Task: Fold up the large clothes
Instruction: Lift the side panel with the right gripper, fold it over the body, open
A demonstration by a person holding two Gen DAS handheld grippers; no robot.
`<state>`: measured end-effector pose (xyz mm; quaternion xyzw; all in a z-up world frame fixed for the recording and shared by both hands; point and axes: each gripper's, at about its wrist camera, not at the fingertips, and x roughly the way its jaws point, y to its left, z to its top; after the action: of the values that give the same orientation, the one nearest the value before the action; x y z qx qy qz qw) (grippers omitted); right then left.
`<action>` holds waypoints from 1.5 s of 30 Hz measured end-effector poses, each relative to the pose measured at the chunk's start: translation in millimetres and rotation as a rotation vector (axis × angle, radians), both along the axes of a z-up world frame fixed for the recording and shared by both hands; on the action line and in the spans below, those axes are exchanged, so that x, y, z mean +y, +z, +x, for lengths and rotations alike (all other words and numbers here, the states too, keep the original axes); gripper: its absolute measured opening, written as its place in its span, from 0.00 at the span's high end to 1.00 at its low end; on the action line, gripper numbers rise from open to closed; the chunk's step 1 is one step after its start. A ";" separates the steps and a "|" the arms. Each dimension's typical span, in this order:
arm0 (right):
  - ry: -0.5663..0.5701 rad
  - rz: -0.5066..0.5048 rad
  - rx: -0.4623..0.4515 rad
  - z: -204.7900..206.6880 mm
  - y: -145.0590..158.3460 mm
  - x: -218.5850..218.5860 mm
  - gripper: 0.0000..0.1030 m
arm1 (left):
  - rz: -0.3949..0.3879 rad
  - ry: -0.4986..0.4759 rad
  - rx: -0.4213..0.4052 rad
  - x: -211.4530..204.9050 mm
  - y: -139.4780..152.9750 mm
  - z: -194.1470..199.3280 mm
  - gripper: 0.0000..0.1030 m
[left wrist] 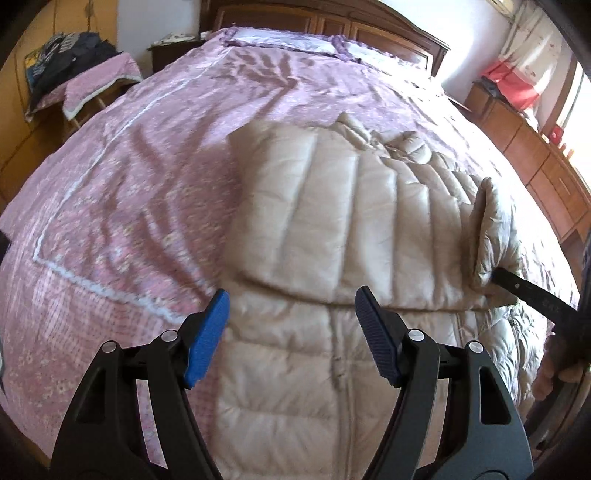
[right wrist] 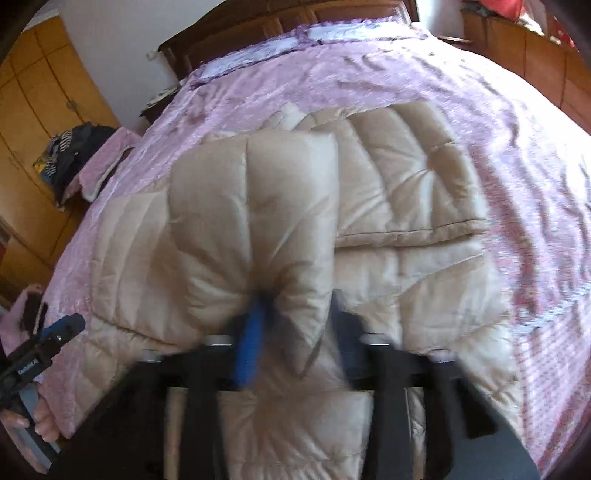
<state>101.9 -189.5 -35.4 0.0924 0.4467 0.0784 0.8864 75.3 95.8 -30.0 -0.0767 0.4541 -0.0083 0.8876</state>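
A beige quilted puffer jacket lies on the pink bedspread with one part folded across its body. My left gripper hovers open just above the jacket's near half, nothing between its blue pads. It also shows at the left edge of the right wrist view as the left gripper. My right gripper is blurred, its fingers apart with a raised fold of the jacket bulging between them. From the left wrist view that fold stands upright beside a black finger.
A wooden headboard and pillows close the far end of the bed. A chair piled with dark clothes stands at the left, beside a yellow wardrobe. A wooden dresser runs along the right. A hand holds the right tool.
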 end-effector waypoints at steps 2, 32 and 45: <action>0.002 0.001 -0.006 -3.3 4.8 -5.6 0.55 | 0.003 -0.010 -0.004 -6.1 0.1 3.4 0.32; 0.154 -0.155 0.048 26.3 8.3 62.5 0.85 | 0.063 0.004 0.001 -11.8 -3.0 1.6 0.32; -0.027 -0.198 -0.125 53.0 74.6 -47.8 0.94 | 0.070 -0.019 -0.043 -25.4 -1.1 43.0 0.32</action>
<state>154.9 -237.3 39.2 0.0056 0.3947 0.0276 0.9184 118.3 70.3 -31.1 -0.0412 0.4355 -0.0023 0.8992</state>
